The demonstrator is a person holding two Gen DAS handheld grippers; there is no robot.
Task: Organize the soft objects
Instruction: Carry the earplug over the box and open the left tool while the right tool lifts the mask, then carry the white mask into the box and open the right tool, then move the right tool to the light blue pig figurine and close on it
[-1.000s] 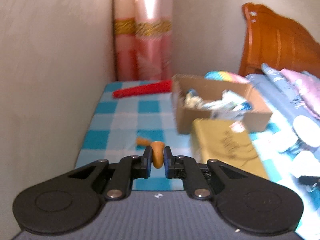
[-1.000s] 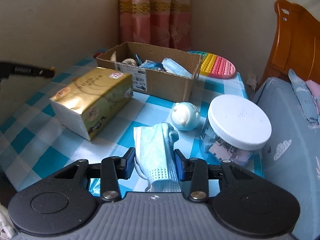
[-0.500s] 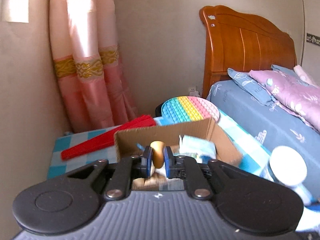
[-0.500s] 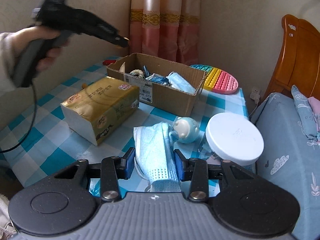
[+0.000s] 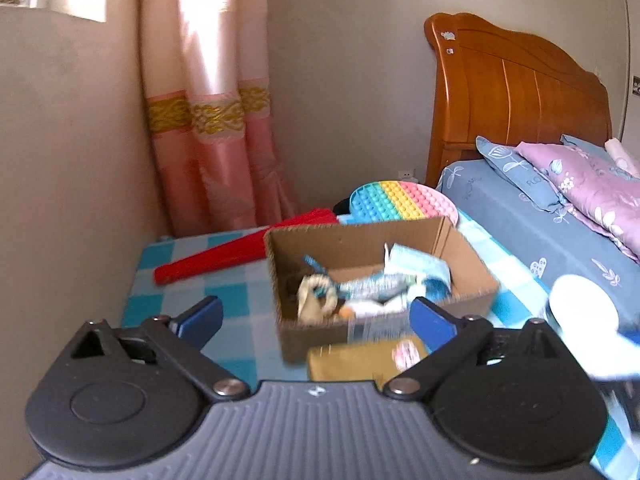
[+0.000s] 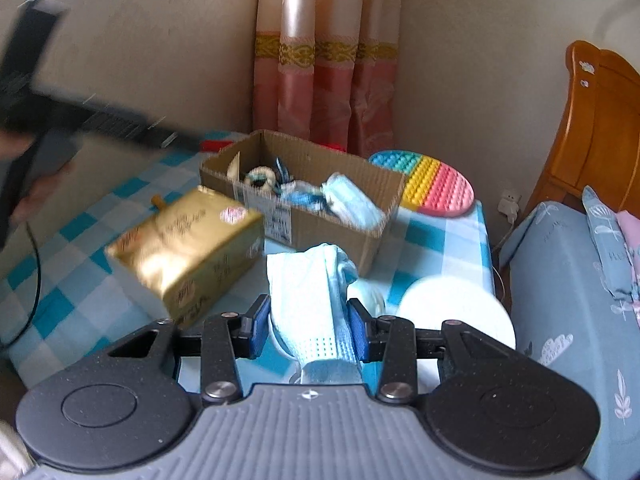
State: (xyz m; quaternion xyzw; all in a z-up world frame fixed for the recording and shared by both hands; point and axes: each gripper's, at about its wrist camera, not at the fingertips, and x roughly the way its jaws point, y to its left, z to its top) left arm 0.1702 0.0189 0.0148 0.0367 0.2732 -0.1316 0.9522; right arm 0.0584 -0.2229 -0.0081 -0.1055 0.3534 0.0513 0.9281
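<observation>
Sorting partly done: box filling, one mask in transit, a few pieces waiting.

The left claw (image 5: 316,320) is spreading its jaws wide with nothing between them, hovering just short of the cardboard box (image 5: 468,256), where a cloth ring, wrapped packets and a face mask are already lying; a small orange piece (image 5: 346,312) is sitting near the box's front wall. The right claw (image 6: 308,330) is pinching a folded blue mask (image 6: 308,292), carrying it above the checked tabletop (image 6: 440,236), with the box ahead of its tips. Probably left: this mask, the small round toy (image 6: 370,300) just beyond the right jaw, and perhaps the gold tissue pack (image 6: 188,248) to the left.
</observation>
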